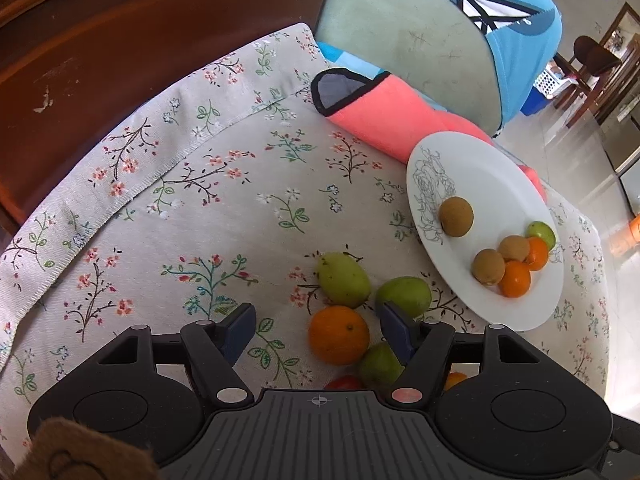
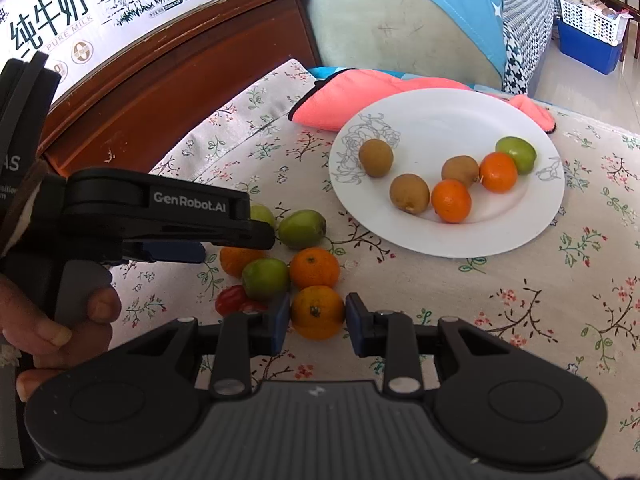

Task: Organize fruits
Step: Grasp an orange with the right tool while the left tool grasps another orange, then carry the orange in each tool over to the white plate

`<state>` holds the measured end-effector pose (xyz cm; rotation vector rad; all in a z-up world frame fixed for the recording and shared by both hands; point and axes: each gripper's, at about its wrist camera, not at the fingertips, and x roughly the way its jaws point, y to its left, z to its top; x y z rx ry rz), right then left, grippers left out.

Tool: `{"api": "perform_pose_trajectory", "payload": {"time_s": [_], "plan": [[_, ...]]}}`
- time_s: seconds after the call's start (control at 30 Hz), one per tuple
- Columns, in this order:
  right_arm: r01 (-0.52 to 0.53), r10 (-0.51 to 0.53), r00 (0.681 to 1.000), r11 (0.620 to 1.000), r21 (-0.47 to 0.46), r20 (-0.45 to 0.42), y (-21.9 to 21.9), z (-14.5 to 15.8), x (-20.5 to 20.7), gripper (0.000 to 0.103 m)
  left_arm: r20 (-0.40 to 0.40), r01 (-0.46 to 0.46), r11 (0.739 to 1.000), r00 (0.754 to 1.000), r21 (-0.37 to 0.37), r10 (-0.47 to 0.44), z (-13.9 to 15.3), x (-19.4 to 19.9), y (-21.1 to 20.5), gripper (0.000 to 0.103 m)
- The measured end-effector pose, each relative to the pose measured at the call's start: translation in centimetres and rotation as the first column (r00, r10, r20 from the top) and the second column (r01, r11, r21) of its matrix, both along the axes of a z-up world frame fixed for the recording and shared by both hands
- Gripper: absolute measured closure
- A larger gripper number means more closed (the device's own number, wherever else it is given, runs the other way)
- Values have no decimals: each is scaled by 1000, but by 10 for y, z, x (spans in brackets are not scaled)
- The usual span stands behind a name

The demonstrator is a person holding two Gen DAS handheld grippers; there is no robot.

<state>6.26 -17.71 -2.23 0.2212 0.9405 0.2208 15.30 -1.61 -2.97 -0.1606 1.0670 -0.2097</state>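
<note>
Orange point(image 2: 317, 311) gripped by right gripper point(image 2: 317, 322) shows only there.

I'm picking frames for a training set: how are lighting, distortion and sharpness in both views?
Left wrist view: daylight, soft shadows; fisheye bends the tablecloth edges, corners dark; white plate slightly blown out, fruit sharp. Right wrist view: equally bright, orange between the pads crisp, milk carton curved by the lens.

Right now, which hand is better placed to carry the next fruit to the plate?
Right. The right gripper is closed on an orange beside the plate; the left gripper hangs open above the pile.
</note>
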Motion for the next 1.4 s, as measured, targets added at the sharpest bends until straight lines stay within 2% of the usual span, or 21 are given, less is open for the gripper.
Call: {"api": "perform_pose_trajectory", "payload": {"time_s": [0.2, 0.3, 0.33, 0.43, 0.77, 1.4], "plan": [[19, -19, 1000, 1000, -16, -17, -2, -2, 1, 72, 23, 9, 1000, 1000, 28, -9, -1, -4, -5, 38], [22, -22, 1000, 1000, -13, -20, -3, -2, 1, 72, 46, 27, 999, 998, 38, -29, -1, -8, -9, 49], [24, -24, 999, 1000, -11, -21, -3, -2, 1, 72, 50, 31, 999, 998, 38, -33, 0, -9, -10, 57], [27, -27, 999, 1000, -2, -28, -4, -2, 2, 72, 47, 36, 999, 998, 2, -37, 0, -10, -8, 73], [23, -23, 999, 1000, -3, -28, -4, -2, 2, 72, 42, 26, 999, 999, -22, -25, 4, -12, -3, 73], [13, -12, 1000, 1000, 14, -18, -6, 2, 0, 72, 83, 25, 999, 996, -34, -22, 19, -17, -1, 73]]}}
